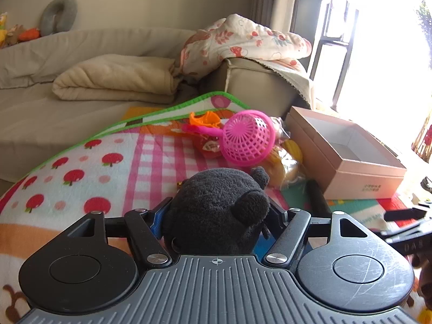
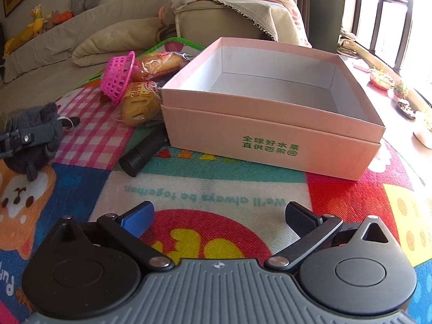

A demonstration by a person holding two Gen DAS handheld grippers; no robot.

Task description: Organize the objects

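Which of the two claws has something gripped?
The left claw, closed on the dark plush toy; the right claw stands open over the mat.

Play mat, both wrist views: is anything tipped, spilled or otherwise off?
The pink basket lies tipped on its side against the bagged bread, not upright. A black cylinder lies on its side at the pink box's corner. Nothing is spilled or visibly damaged. The box is empty.
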